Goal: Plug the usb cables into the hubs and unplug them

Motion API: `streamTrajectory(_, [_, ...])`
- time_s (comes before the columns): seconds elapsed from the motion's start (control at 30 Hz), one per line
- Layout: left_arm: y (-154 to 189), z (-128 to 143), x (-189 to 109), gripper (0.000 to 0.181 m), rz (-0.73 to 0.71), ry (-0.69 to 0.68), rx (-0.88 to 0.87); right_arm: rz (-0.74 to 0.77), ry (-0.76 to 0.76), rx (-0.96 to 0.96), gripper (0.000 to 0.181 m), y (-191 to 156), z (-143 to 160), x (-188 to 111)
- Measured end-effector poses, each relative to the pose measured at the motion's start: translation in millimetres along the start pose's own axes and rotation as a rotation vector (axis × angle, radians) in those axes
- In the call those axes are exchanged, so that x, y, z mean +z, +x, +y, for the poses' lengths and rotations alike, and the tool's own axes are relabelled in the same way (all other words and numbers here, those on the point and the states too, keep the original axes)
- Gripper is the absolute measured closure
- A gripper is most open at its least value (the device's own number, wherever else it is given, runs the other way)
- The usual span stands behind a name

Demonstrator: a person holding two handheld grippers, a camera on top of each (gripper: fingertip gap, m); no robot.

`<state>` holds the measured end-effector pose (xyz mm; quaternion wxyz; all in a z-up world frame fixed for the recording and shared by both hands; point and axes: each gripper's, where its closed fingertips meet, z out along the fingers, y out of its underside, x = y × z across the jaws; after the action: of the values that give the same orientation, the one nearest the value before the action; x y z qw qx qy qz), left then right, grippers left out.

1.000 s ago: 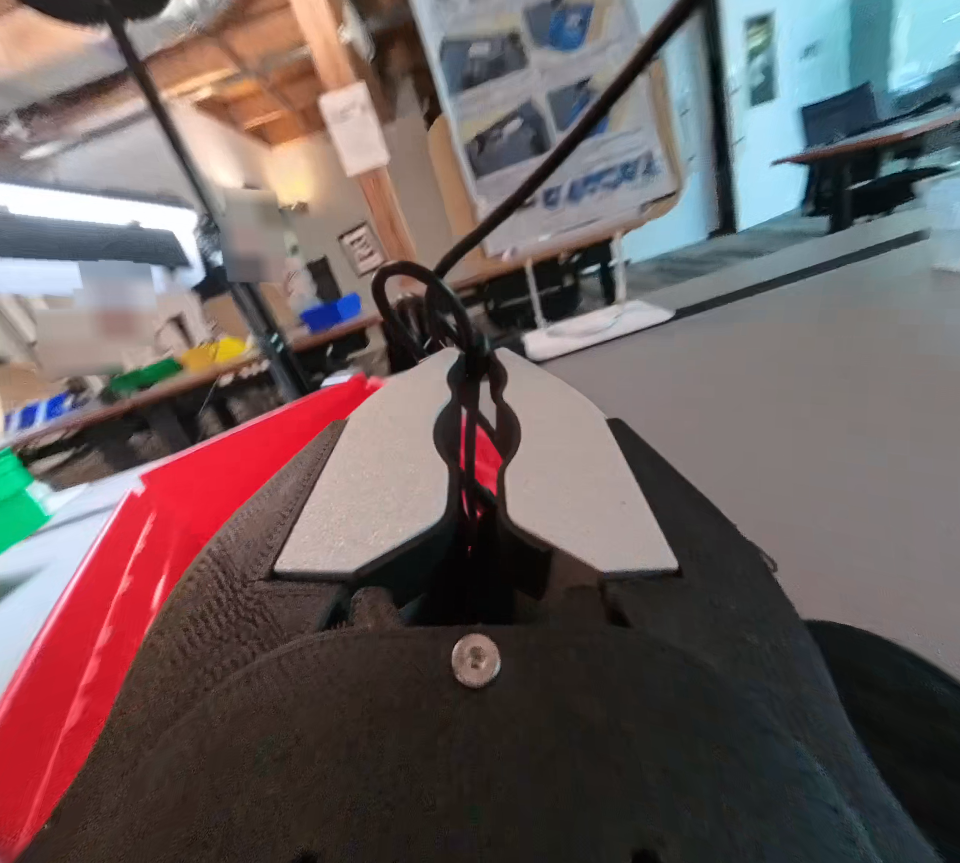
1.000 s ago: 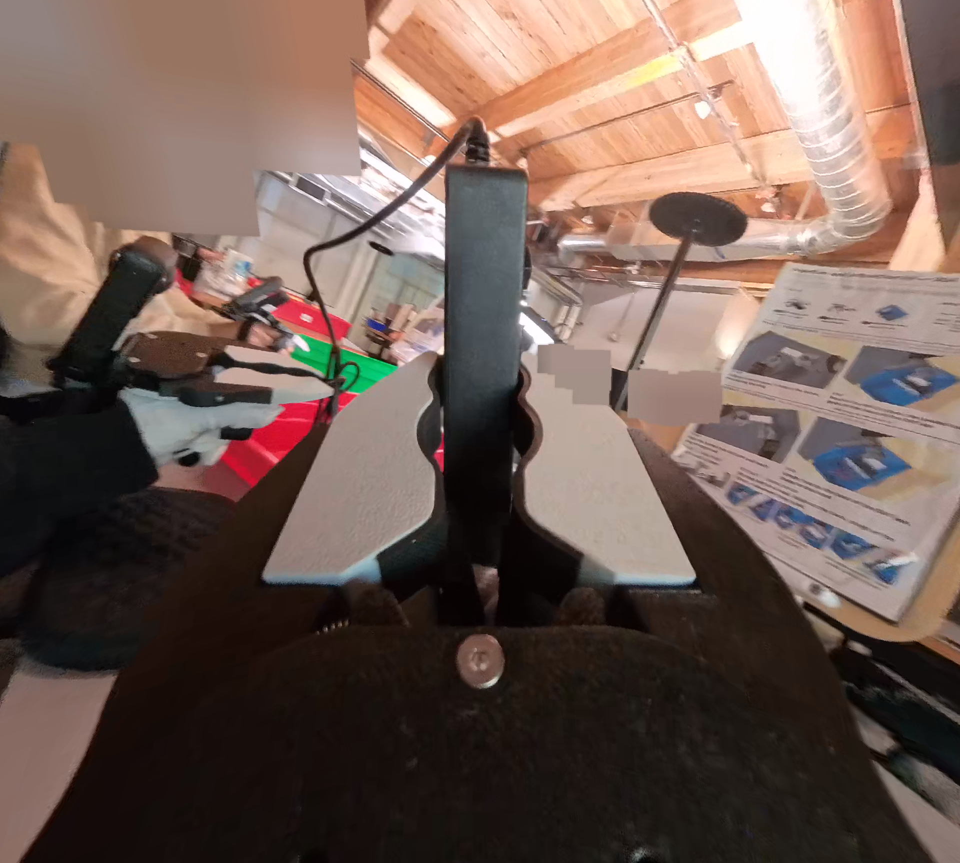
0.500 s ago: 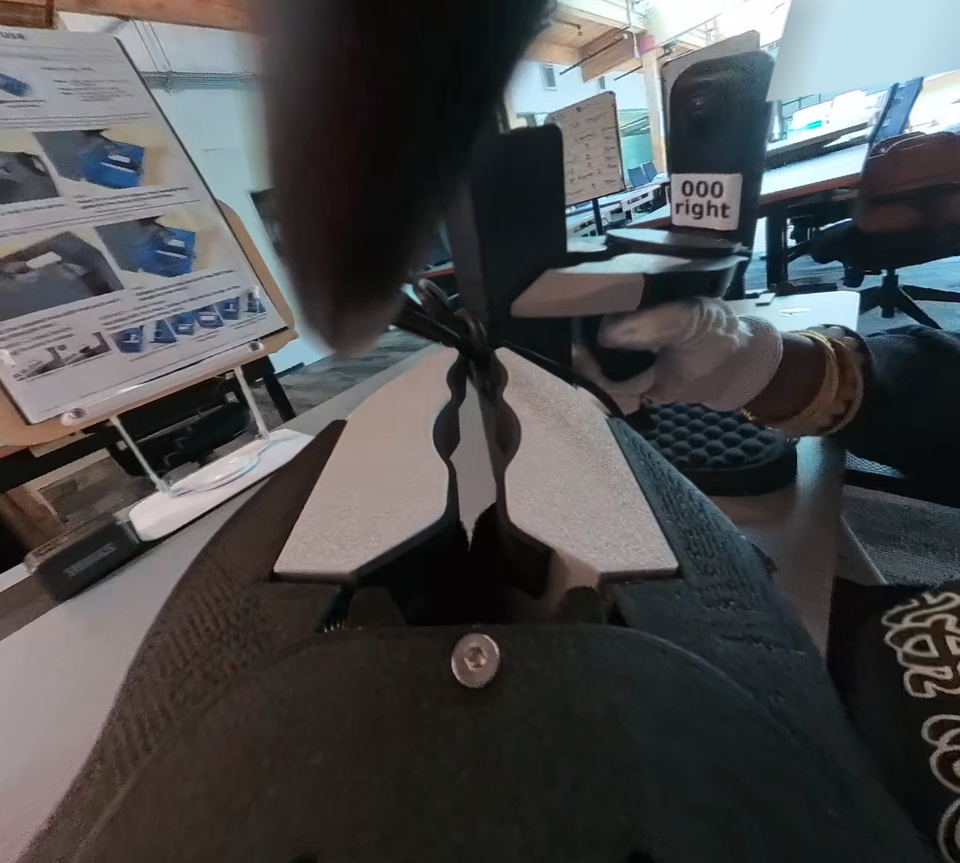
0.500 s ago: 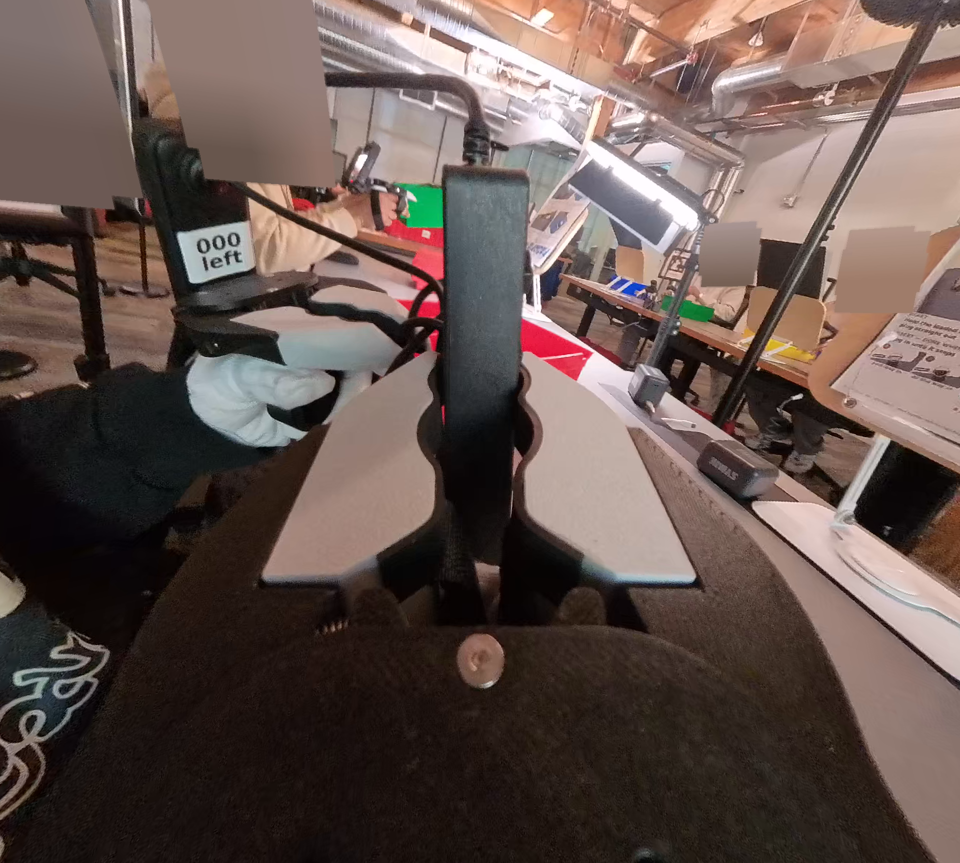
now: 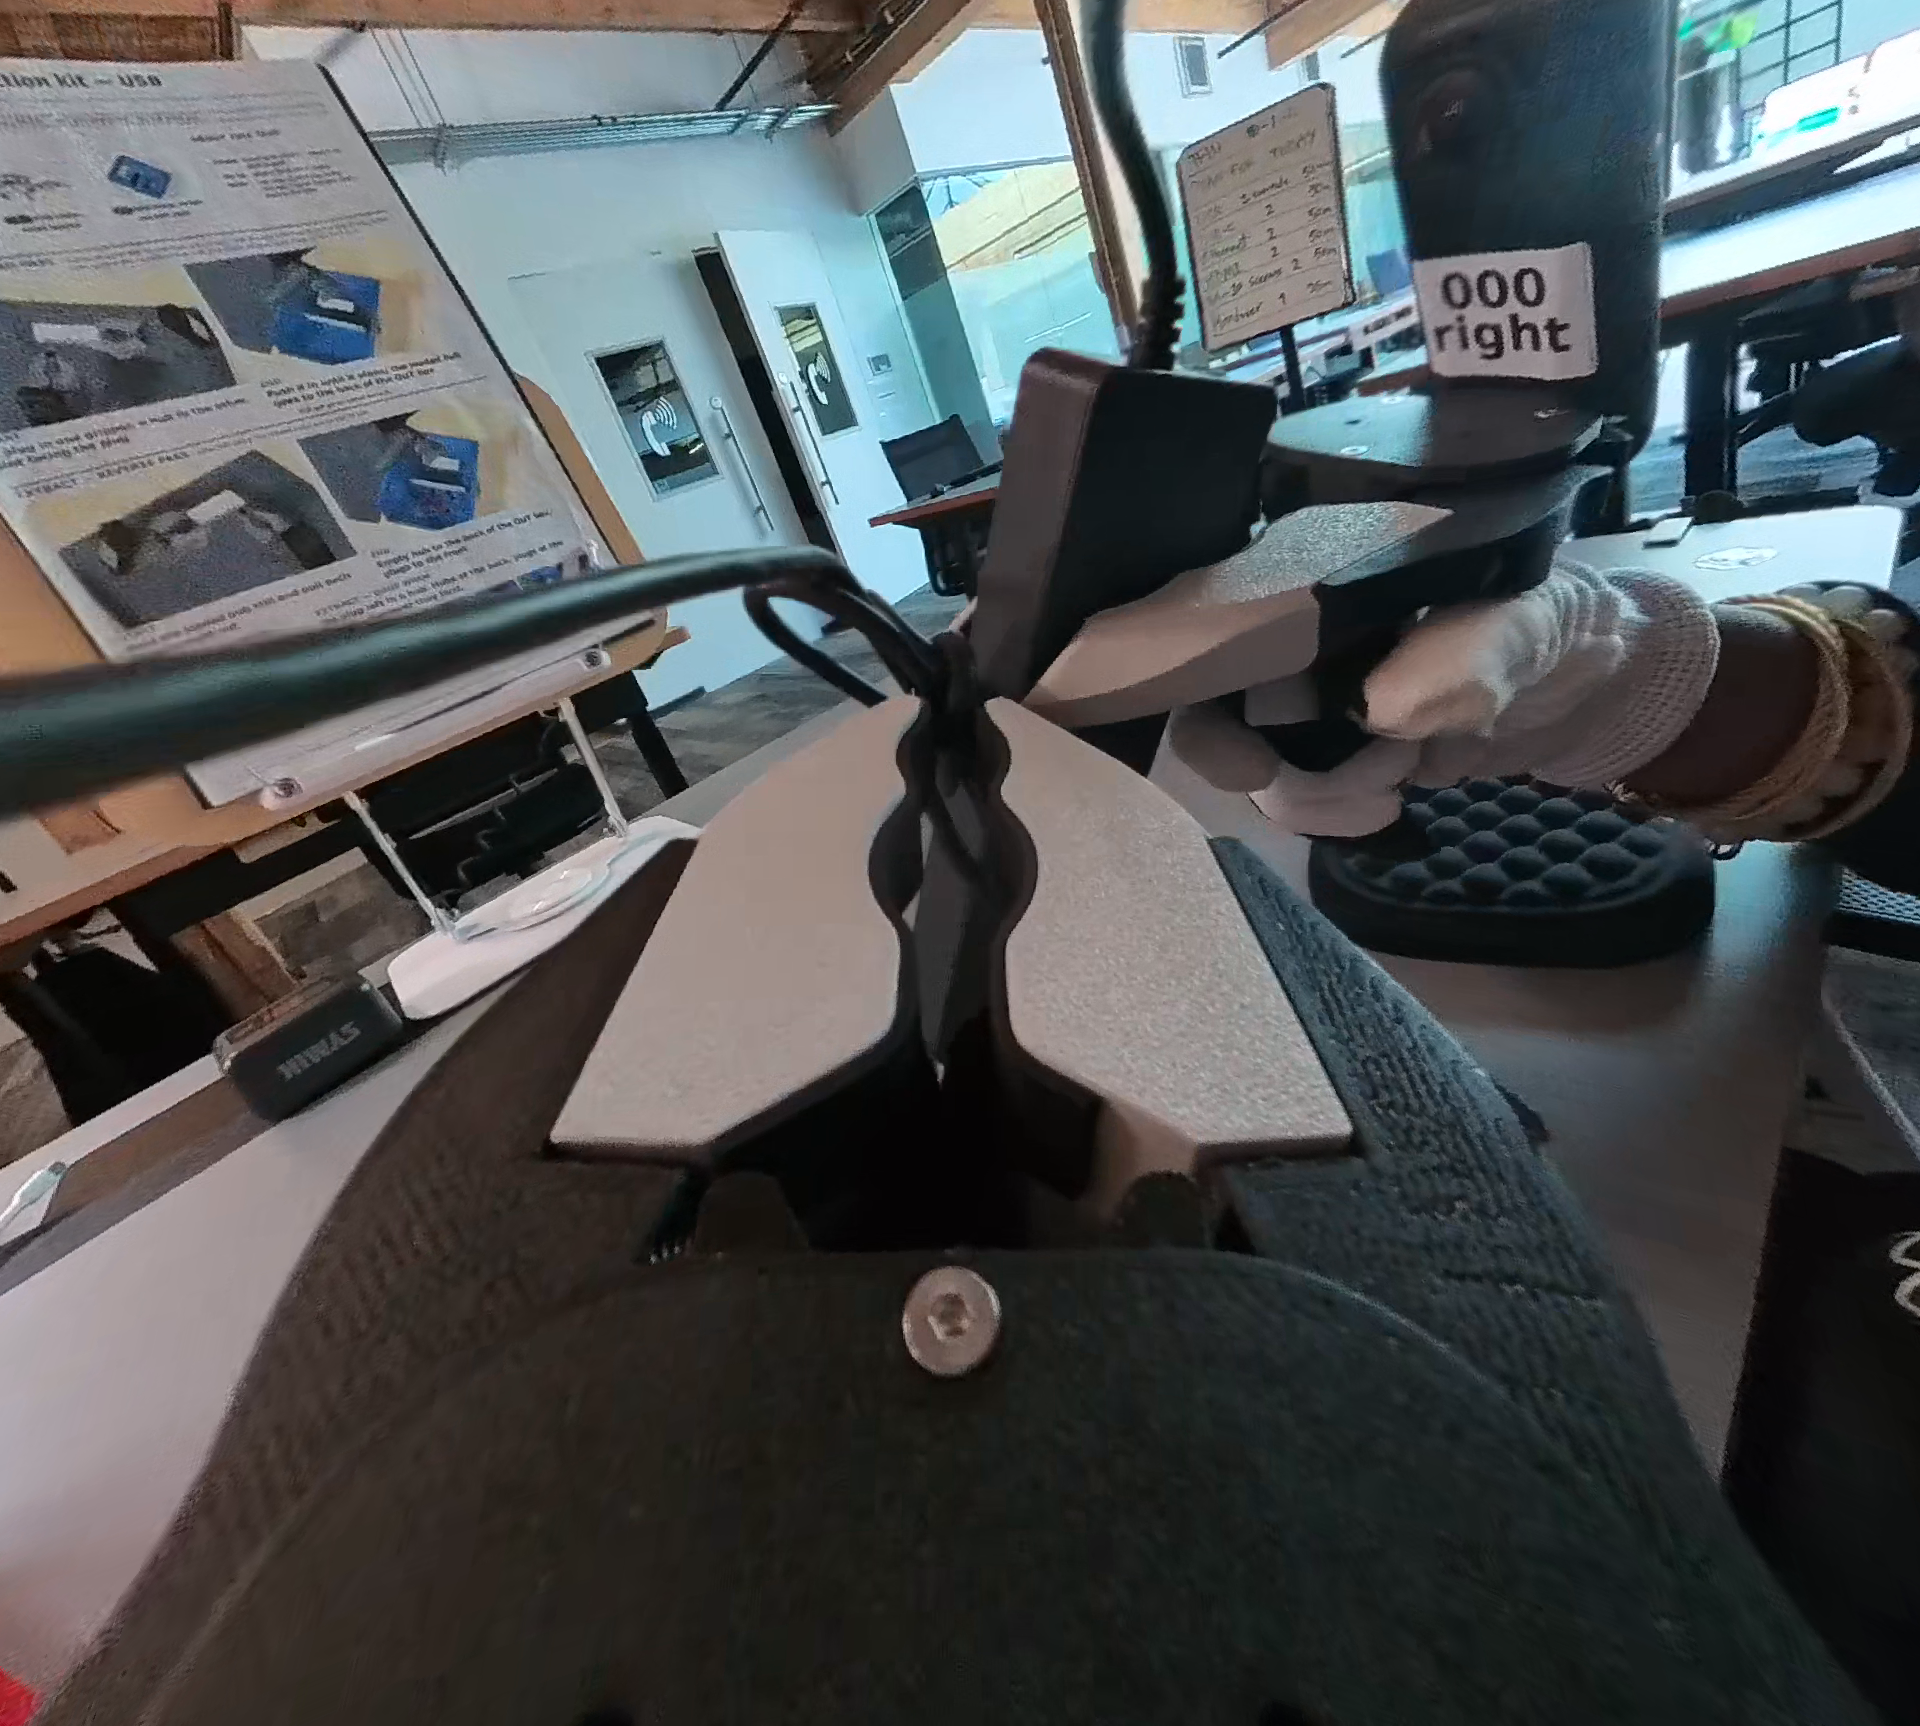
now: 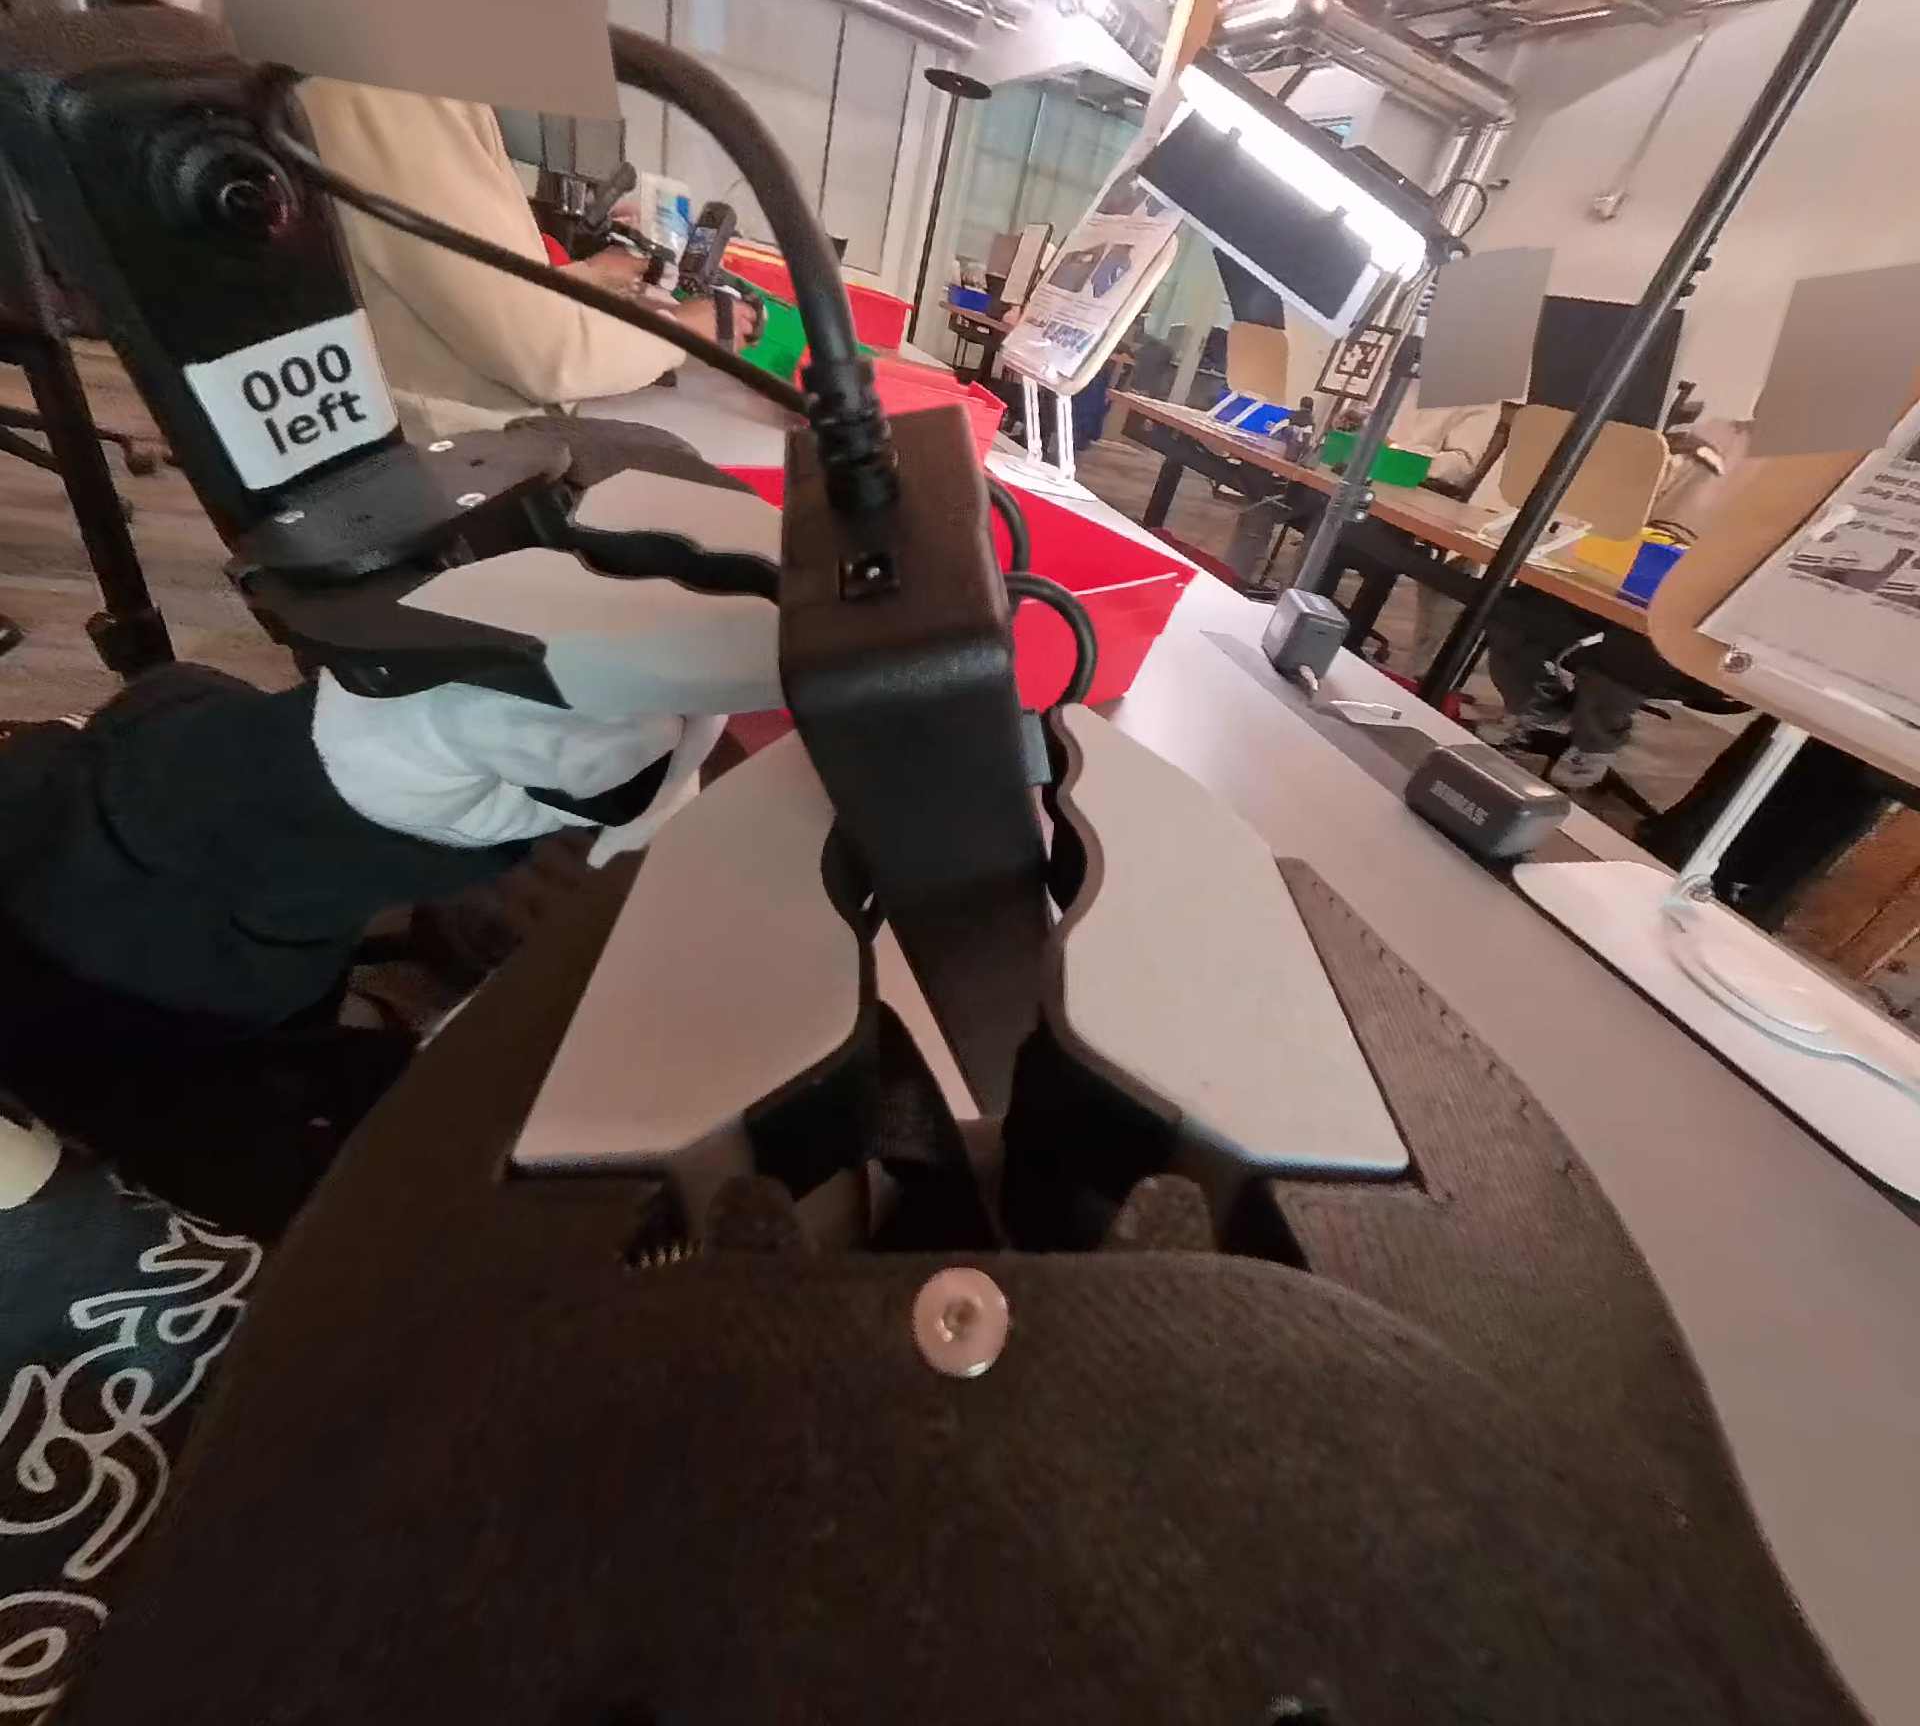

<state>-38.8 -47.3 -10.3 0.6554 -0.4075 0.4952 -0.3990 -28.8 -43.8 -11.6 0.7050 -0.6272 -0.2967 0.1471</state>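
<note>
In the right wrist view my right gripper (image 6: pixel 940 741) is shut on a black USB hub (image 6: pixel 904 689), held edge-up above the table. A thick black cable (image 6: pixel 769 222) runs from the hub's top end. My left gripper (image 5: pixel 951 710) is shut on a thin black USB cable (image 5: pixel 831 627), whose loops stick out past the tips. The left gripper (image 6: pixel 774 596) has its tips against the hub's left side. In the left wrist view the hub (image 5: pixel 1122 513) sits just beyond my tips, held by the right gripper (image 5: pixel 1008 637). The plug and the ports are hidden.
A red bin (image 6: pixel 1091 606) stands behind the hub on the grey table (image 6: pixel 1558 1105). A small dark box (image 6: pixel 1486 803), a grey charger (image 6: pixel 1304 637) and an instruction board on a stand (image 5: pixel 260 346) line the far edge. A black dimpled pad (image 5: pixel 1507 876) lies under the right hand.
Both grippers have swung round and come together. The left gripper's tips with the thin cable now sit at the hub's side, and the hub is tilted in the right gripper.
</note>
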Motion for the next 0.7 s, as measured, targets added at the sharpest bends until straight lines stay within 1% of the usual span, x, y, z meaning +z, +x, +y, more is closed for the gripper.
streamTrajectory(0.03, [0, 0, 0, 0.175, -0.001, 0.005, -0.009, -0.014, -0.003, 0.005, 0.151, -3, 0, 0])
streamTrajectory(0.07, [-2, 0, -1, 0.175, -0.009, 0.007, -0.012, -0.066, -0.002, 0.03, 0.151, -9, 0, -1])
streamTrajectory(0.13, [2, 3, 2, 0.175, 0.005, -0.012, 0.0, -0.247, 0.002, 0.152, 0.137, -34, -2, -1])
streamTrajectory(0.17, [1, 4, 3, 0.176, -0.015, -0.024, 0.015, -0.249, -0.016, 0.191, 0.133, -36, 1, 2])
streamTrajectory(0.23, [1, 6, 2, 0.176, -0.023, -0.044, 0.058, -0.196, -0.042, 0.133, 0.137, -33, 6, 5])
streamTrajectory(0.27, [2, 5, 1, 0.176, -0.021, -0.028, 0.051, -0.182, -0.048, 0.101, 0.133, -33, 7, 6])
streamTrajectory(0.33, [2, 1, -1, 0.176, -0.012, 0.002, 0.018, -0.165, -0.044, 0.066, 0.132, -36, 5, 7])
streamTrajectory(0.4, [0, 2, -3, 0.176, -0.018, 0.0, 0.022, -0.131, -0.057, 0.01, 0.129, -38, 7, 10])
streamTrajectory(0.5, [6, -3, -4, 0.175, 0.017, 0.034, -0.007, -0.055, -0.069, -0.074, 0.128, -34, 12, 14])
streamTrajectory(0.6, [10, -4, -4, 0.174, 0.037, 0.053, 0.005, -0.016, -0.063, -0.077, 0.125, -31, 15, 16])
streamTrajectory(0.67, [15, -9, -6, 0.174, 0.081, 0.089, -0.015, -0.007, -0.071, -0.073, 0.127, -28, 18, 16])
streamTrajectory(0.7, [24, -14, -7, 0.174, 0.142, 0.125, -0.034, -0.024, -0.083, -0.091, 0.129, -28, 21, 16])
